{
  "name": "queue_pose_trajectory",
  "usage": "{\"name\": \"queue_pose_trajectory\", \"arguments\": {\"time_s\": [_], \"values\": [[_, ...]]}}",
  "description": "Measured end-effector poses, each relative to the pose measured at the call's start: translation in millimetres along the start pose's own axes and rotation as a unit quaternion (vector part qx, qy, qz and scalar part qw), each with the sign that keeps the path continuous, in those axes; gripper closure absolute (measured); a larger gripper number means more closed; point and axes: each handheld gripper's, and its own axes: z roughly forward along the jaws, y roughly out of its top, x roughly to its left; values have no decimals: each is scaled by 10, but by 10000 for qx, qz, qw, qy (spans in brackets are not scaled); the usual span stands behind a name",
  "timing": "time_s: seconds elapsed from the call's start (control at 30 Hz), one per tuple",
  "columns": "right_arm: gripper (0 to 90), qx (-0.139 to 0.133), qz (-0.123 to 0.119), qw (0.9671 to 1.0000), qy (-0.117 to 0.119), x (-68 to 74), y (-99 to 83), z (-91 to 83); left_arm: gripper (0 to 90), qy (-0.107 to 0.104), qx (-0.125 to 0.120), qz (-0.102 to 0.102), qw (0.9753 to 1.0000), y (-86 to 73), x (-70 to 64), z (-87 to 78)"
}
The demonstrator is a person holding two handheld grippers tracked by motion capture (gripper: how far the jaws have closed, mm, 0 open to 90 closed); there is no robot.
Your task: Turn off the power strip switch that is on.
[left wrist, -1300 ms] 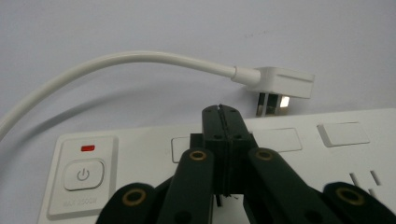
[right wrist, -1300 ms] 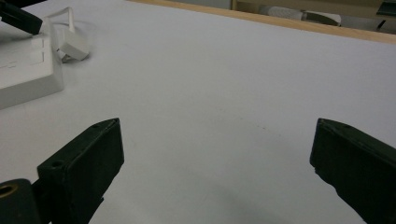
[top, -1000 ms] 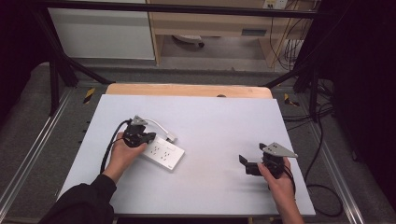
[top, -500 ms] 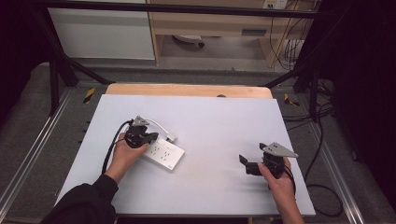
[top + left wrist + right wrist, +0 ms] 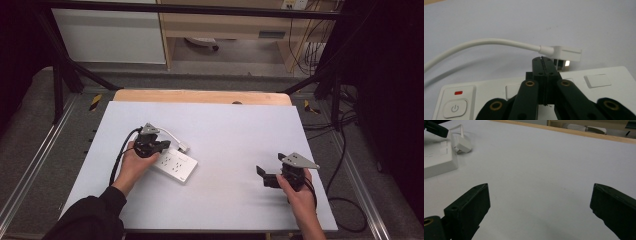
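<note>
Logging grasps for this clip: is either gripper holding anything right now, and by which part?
Nothing is held. The left gripper has its jaws shut together above the power strip, just short of the white plug. The right gripper is open over the bare table.

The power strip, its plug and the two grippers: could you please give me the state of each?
Power strip: flat on the table, sockets up, nothing plugged in.
Plug: unplugged, lying beside the strip.
Left gripper: shut, above the strip, holding nothing.
Right gripper: open, empty.
</note>
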Motion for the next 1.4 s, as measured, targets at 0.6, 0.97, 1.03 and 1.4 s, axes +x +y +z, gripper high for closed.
{"name": "queue_pose_trajectory", "arguments": {"time_s": [0.6,0.97,1.03,1.4], "values": [[32,11,-32,10000,-4,0,-2,7,261,-11,-946,-158,9954,195,-140,-238],[27,17,8,10000,-5,-6,-4,7,78,62,-1142,-119,9934,296,-216,-426],[25,17,16,10000,7,-6,-5,9,75,53,-1212,-93,9926,314,-225,-481],[22,6,43,10000,46,-12,-13,14,66,118,-1491,-8,9888,357,-229,-840]]}}
